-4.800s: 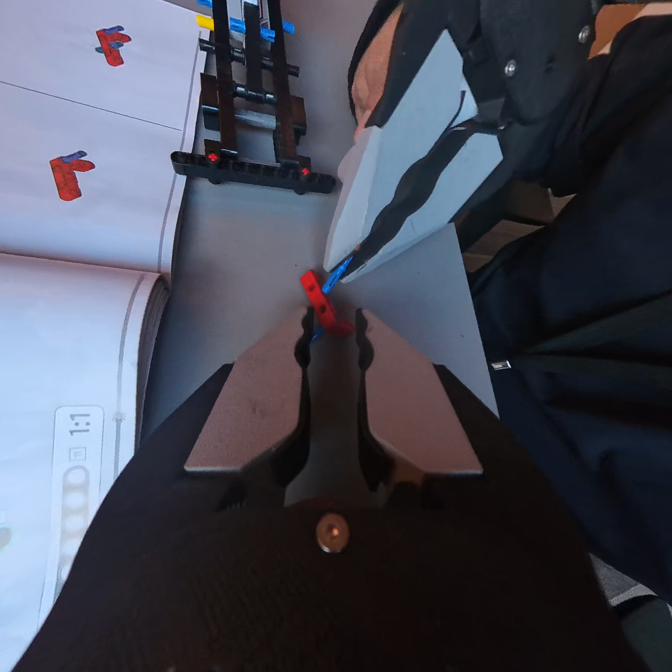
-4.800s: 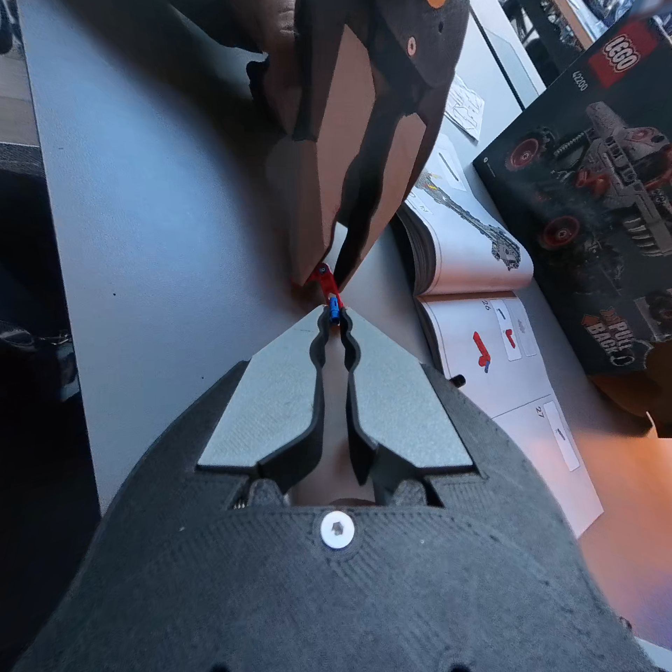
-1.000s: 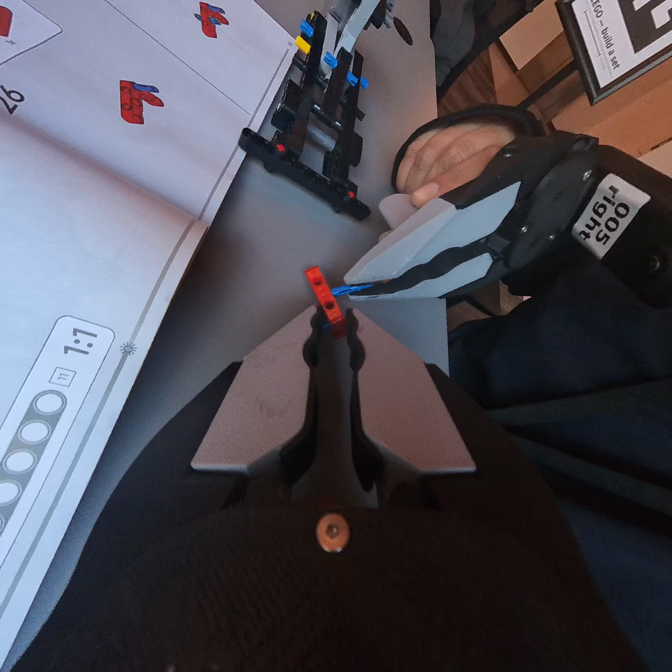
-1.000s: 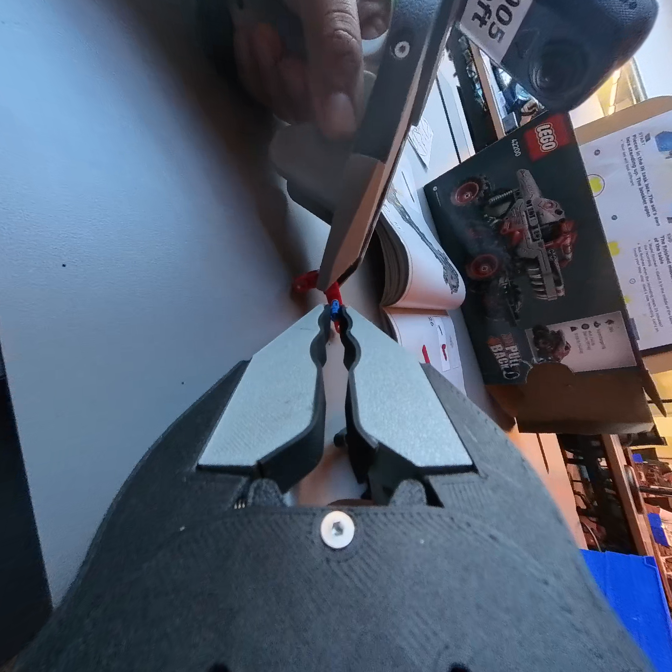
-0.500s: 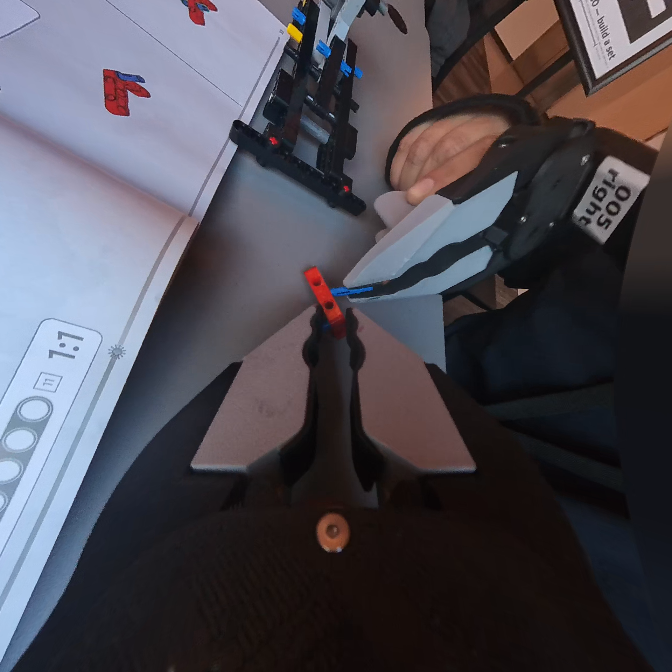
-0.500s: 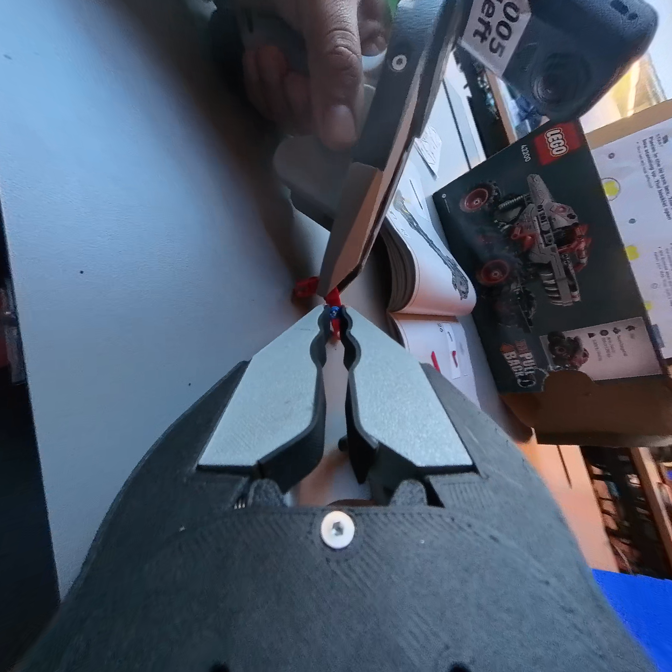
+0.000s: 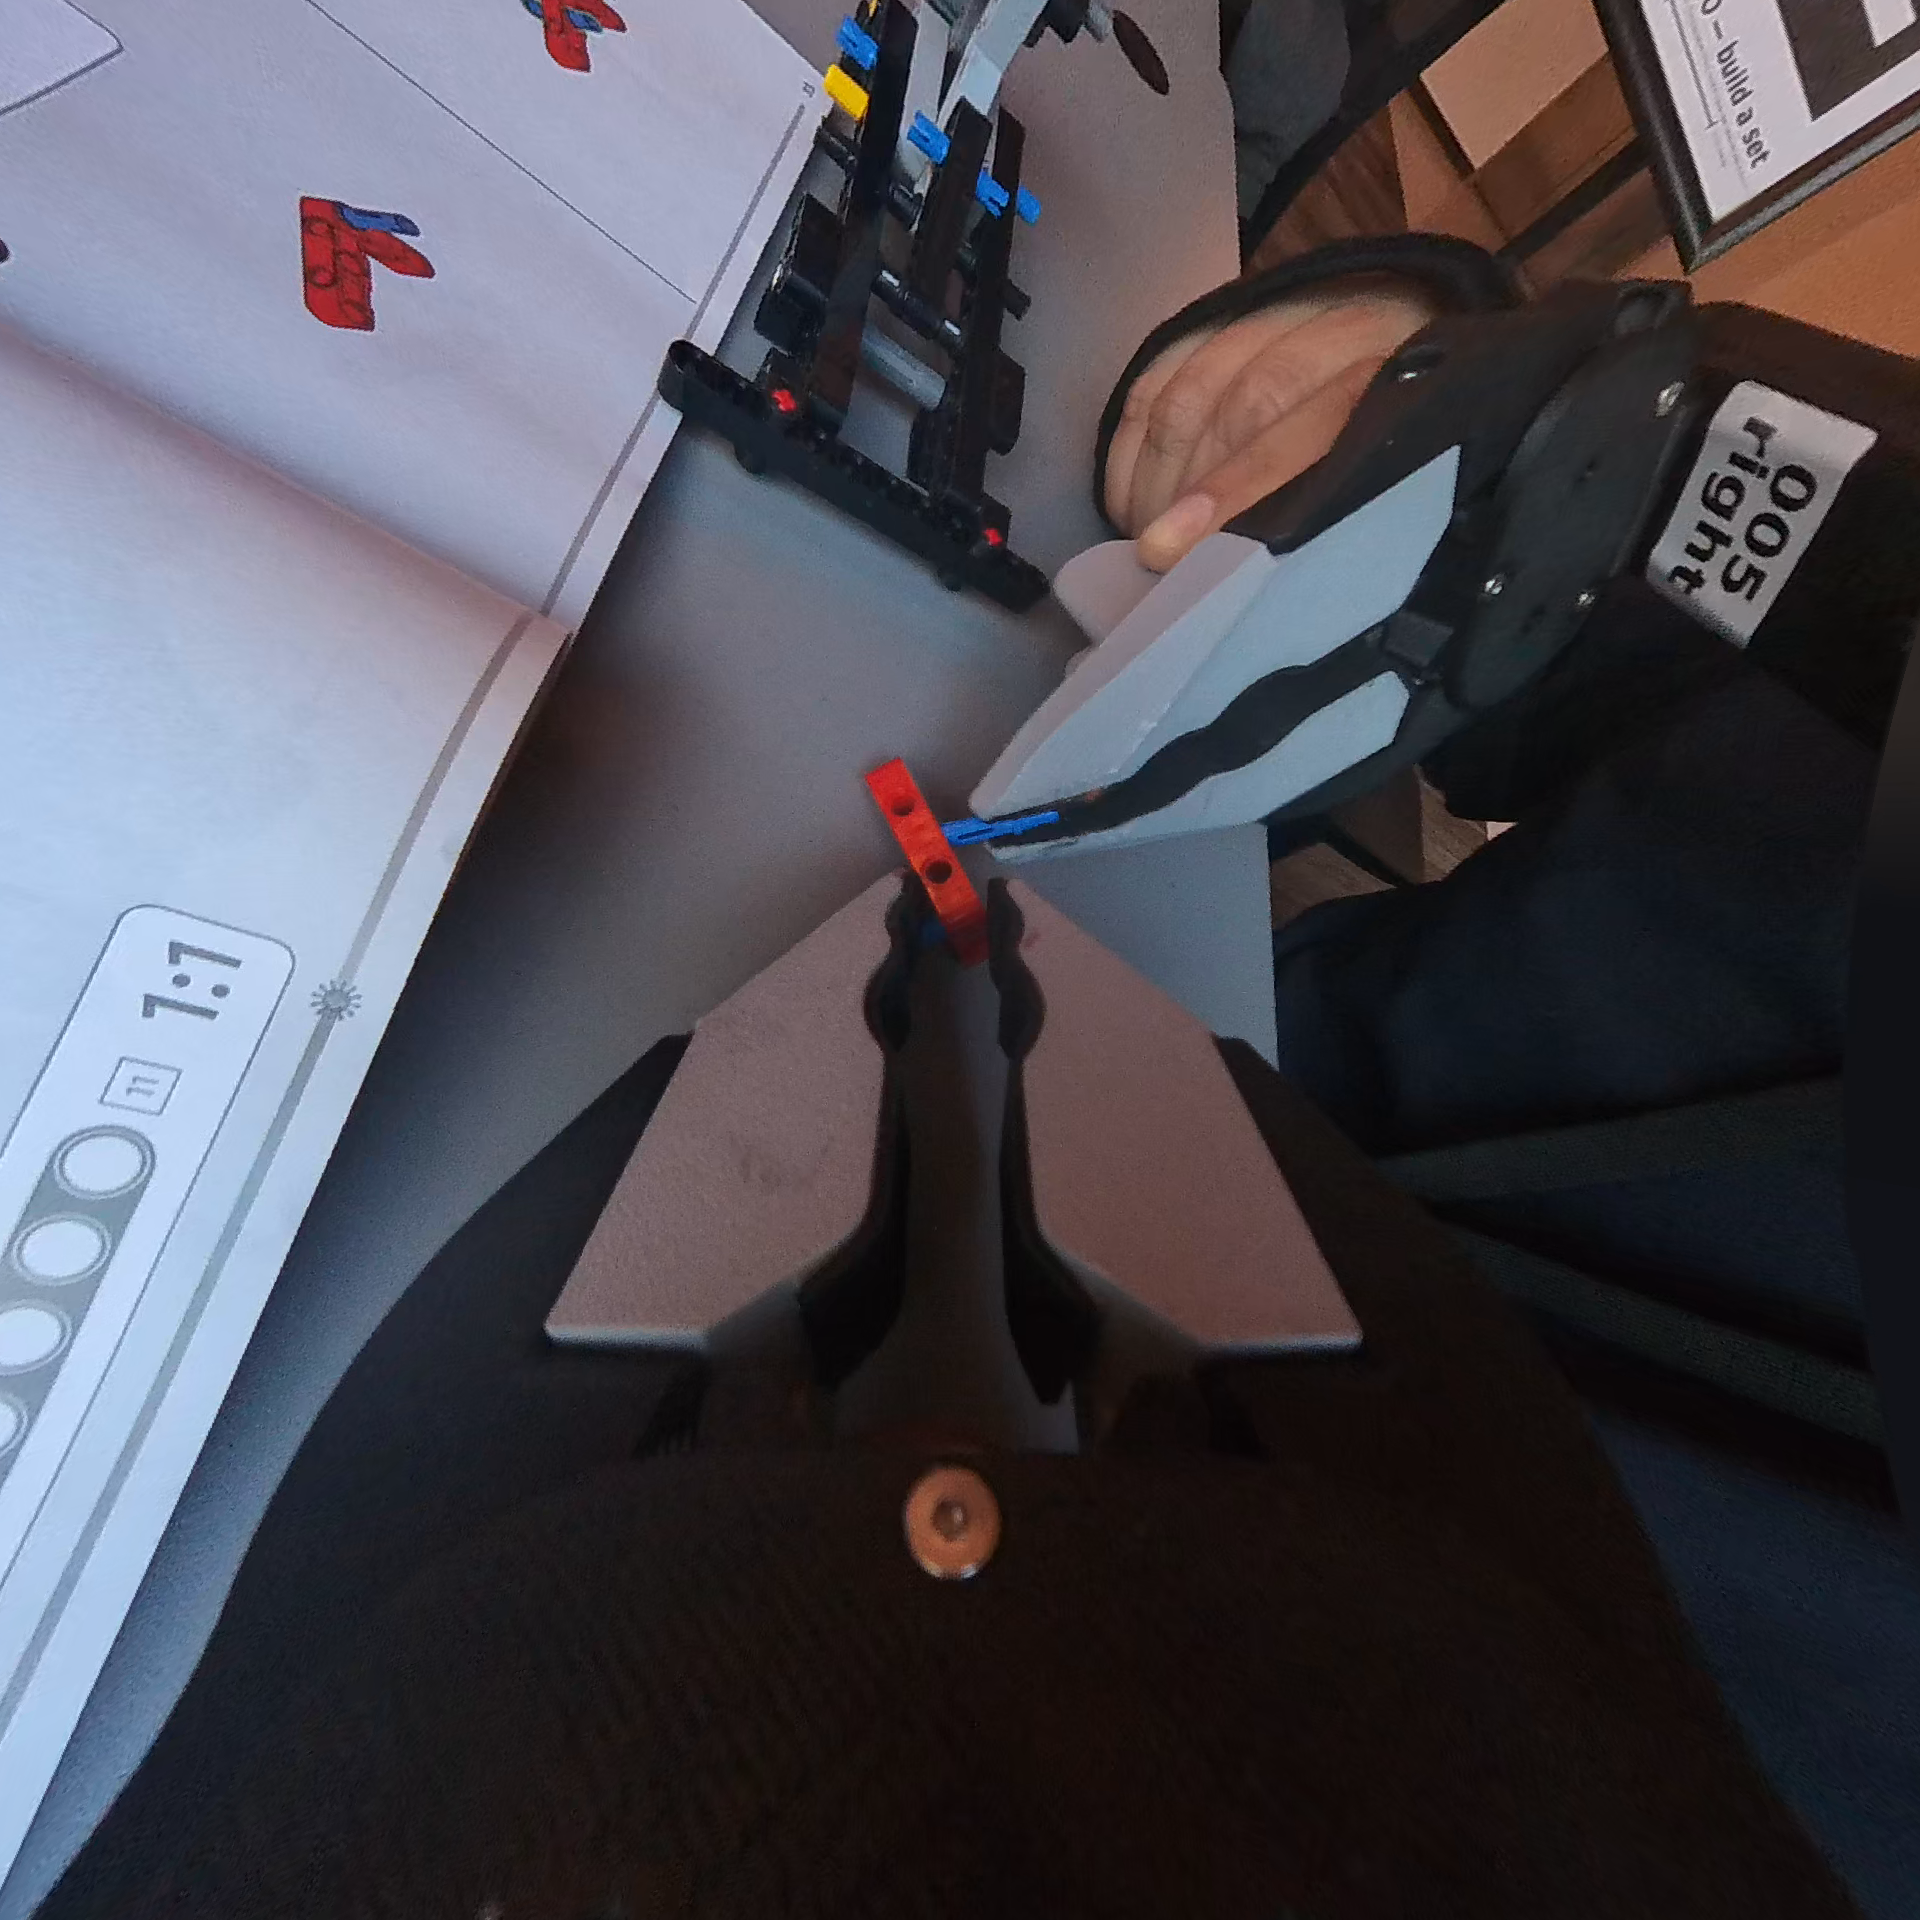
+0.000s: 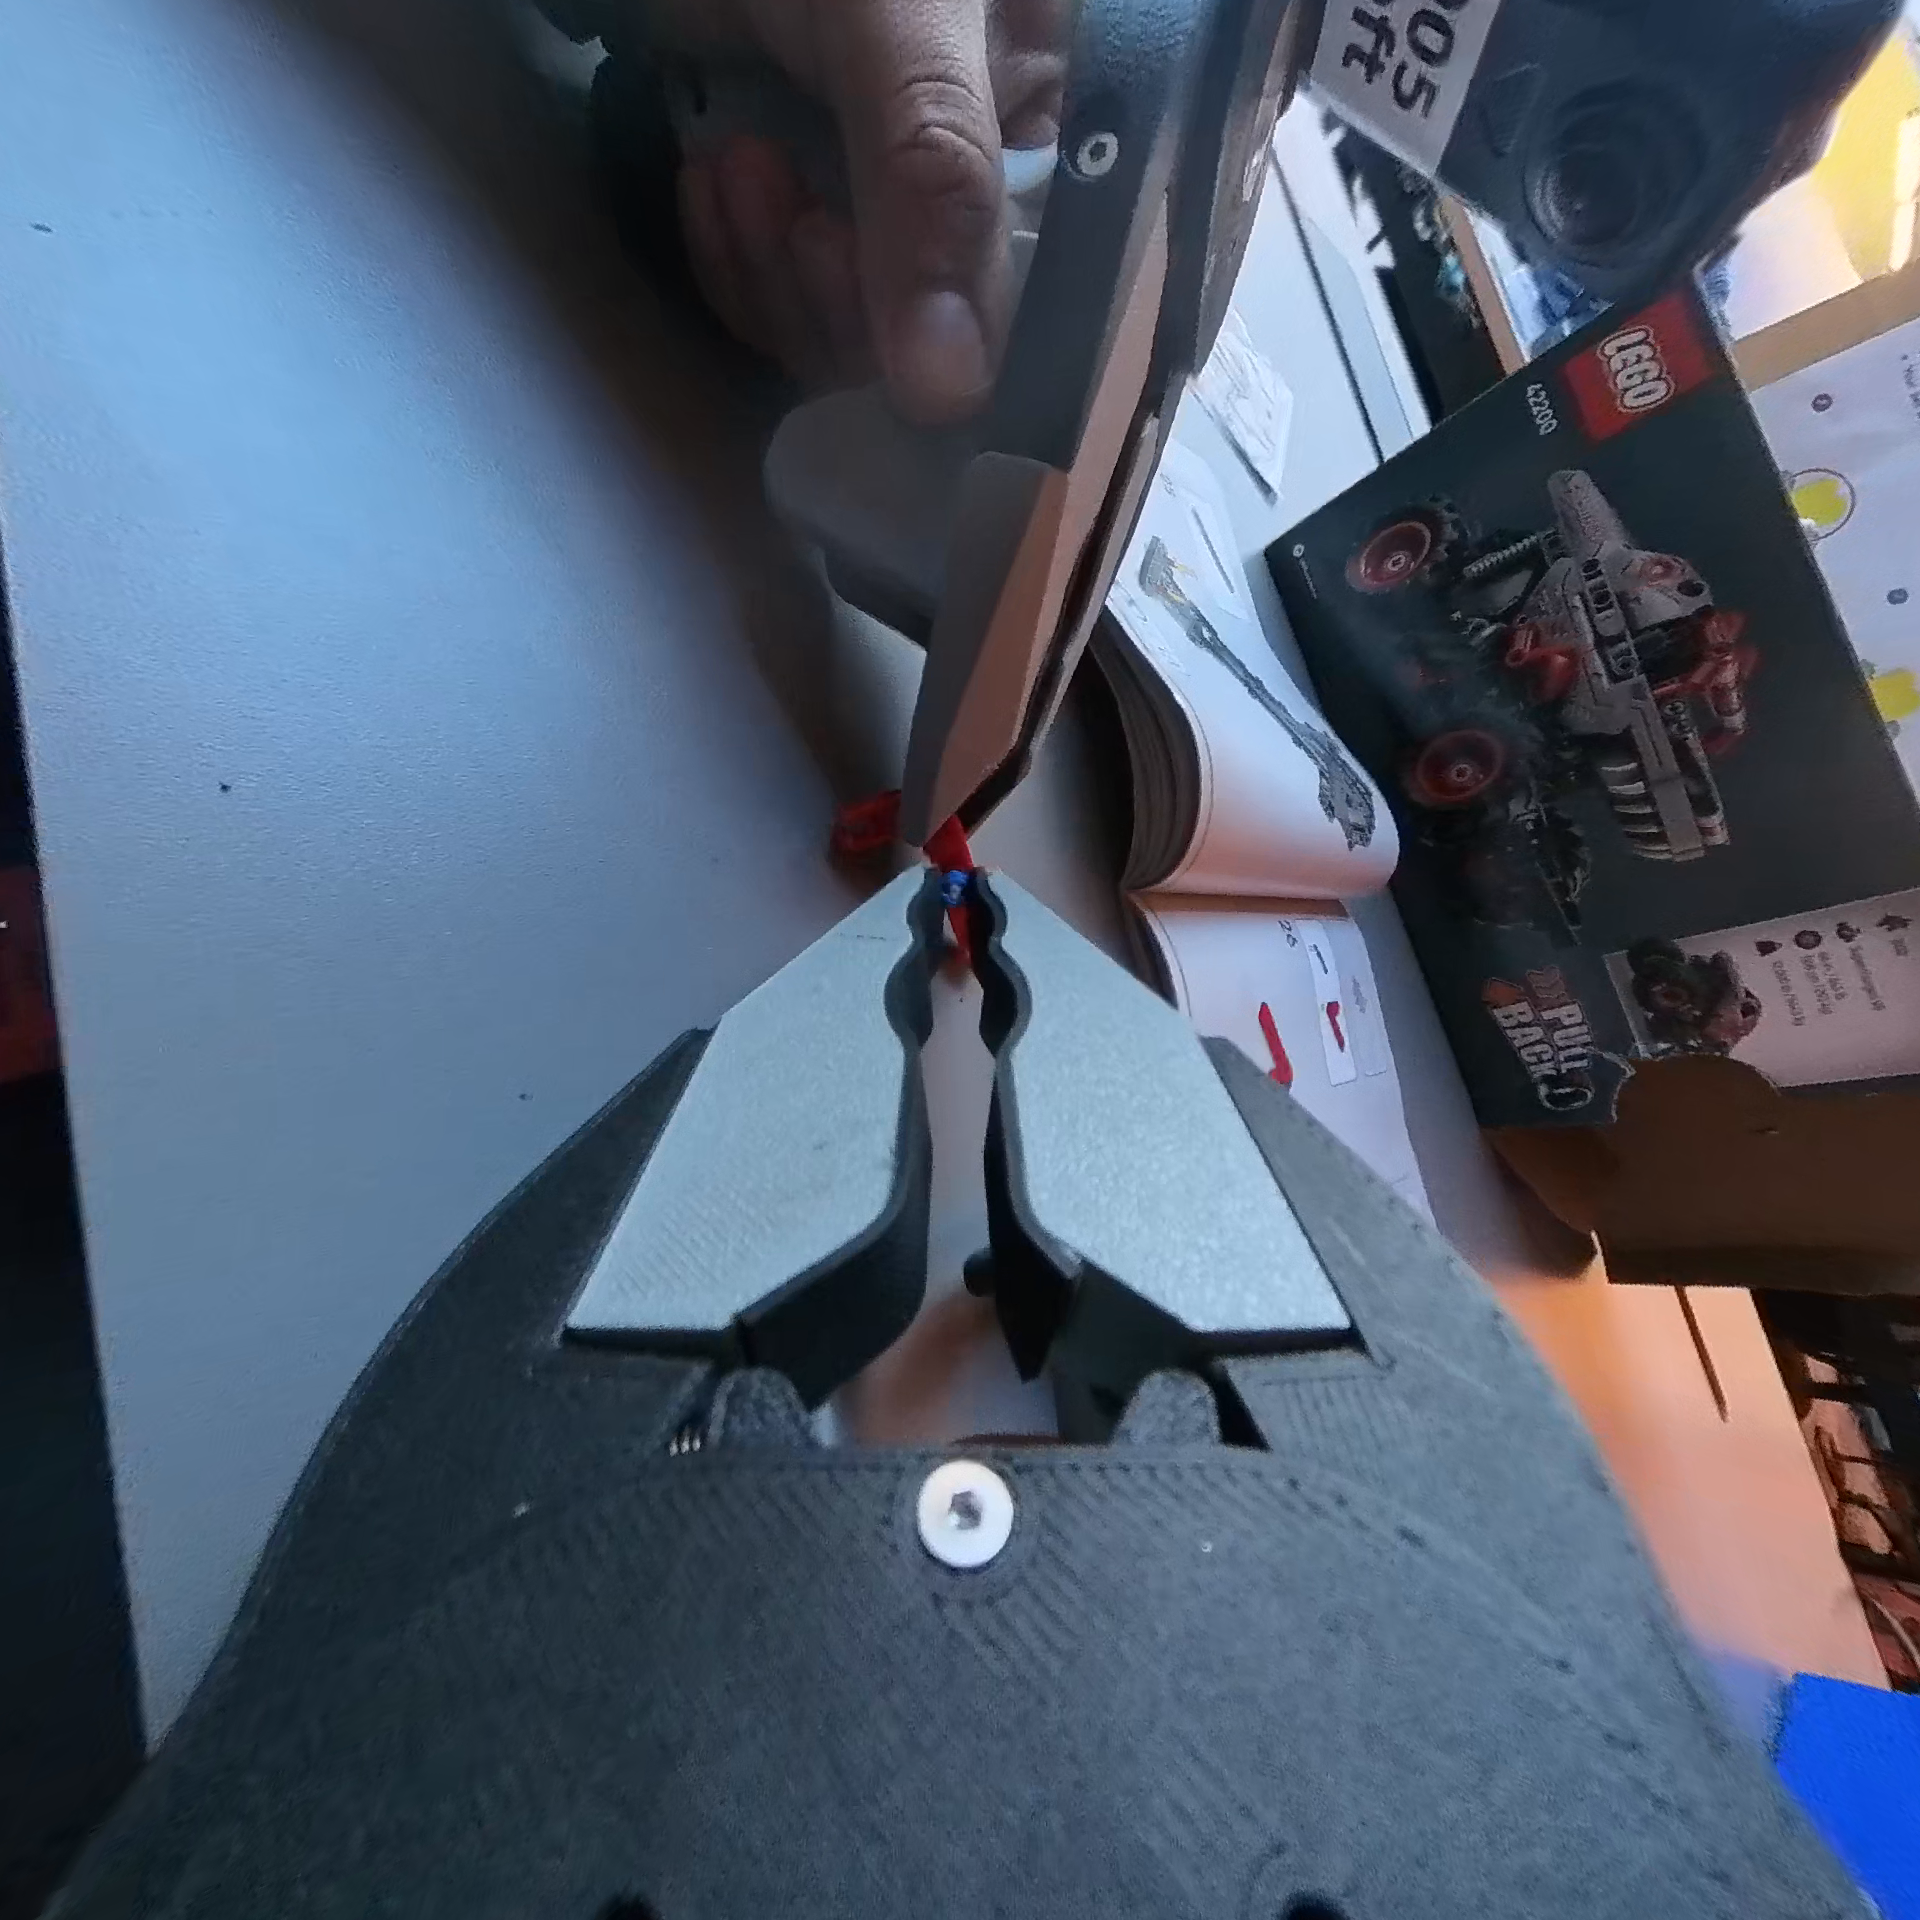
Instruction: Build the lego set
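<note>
My left gripper [image 7: 945, 914] is shut on a small red beam [image 7: 923, 862] and holds it upright above the grey table [image 7: 727, 675]. My right gripper [image 7: 997, 828] comes in from the right, shut on a blue pin [image 7: 987, 828]. The pin's free end touches the beam's side between two of its holes. In the right wrist view my right gripper [image 8: 954, 888] pinches the blue pin [image 8: 951, 888], with the red beam [image 8: 951, 847] just beyond it under the left gripper's tip [image 8: 935, 821]. How deep the pin sits is hidden.
A black partly built chassis [image 7: 894, 343] lies on the table beyond the grippers. The open instruction booklet [image 7: 312, 468] lies to the left and also shows in the right wrist view [image 8: 1247, 779]. The set's box [image 8: 1558, 727] lies behind it. The table's edge is near on the right [image 7: 1268, 935].
Since 4.8 s ago my left gripper has closed on the red beam and turned it upright. In the last second both grippers have barely moved, with the pin against the beam.
</note>
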A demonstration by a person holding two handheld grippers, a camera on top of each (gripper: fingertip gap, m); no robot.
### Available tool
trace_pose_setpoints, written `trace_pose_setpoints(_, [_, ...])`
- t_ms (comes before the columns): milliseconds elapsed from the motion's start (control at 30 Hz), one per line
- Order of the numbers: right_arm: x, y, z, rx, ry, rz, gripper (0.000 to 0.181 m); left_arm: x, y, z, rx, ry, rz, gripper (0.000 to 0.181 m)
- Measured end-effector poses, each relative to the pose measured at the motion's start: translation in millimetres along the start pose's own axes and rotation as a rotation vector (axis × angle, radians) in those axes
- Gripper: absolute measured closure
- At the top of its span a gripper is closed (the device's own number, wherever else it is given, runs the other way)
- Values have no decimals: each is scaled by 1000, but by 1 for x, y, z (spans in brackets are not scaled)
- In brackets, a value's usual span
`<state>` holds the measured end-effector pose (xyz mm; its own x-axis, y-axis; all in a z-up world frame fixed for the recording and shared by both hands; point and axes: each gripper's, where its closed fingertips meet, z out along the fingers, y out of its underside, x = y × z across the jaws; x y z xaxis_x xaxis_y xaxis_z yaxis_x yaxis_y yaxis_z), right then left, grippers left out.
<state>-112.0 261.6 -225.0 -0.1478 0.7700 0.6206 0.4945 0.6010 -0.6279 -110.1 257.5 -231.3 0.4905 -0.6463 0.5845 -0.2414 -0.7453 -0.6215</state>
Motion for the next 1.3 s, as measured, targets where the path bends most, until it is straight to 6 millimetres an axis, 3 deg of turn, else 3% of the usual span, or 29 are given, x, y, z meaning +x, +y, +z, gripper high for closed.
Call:
trace_pose_setpoints(333, [0,3,5,-34,15,-24,179,0,0,0,7,-4,-3,172])
trace_pose_setpoints(833, [5,-10,-13,73,47,25,181,1,-3,-6,46,-14,18,172])
trace_pose_setpoints(1300, [1,-5,-7,32,23,11,181,0,2,-3,8,-43,42,172])
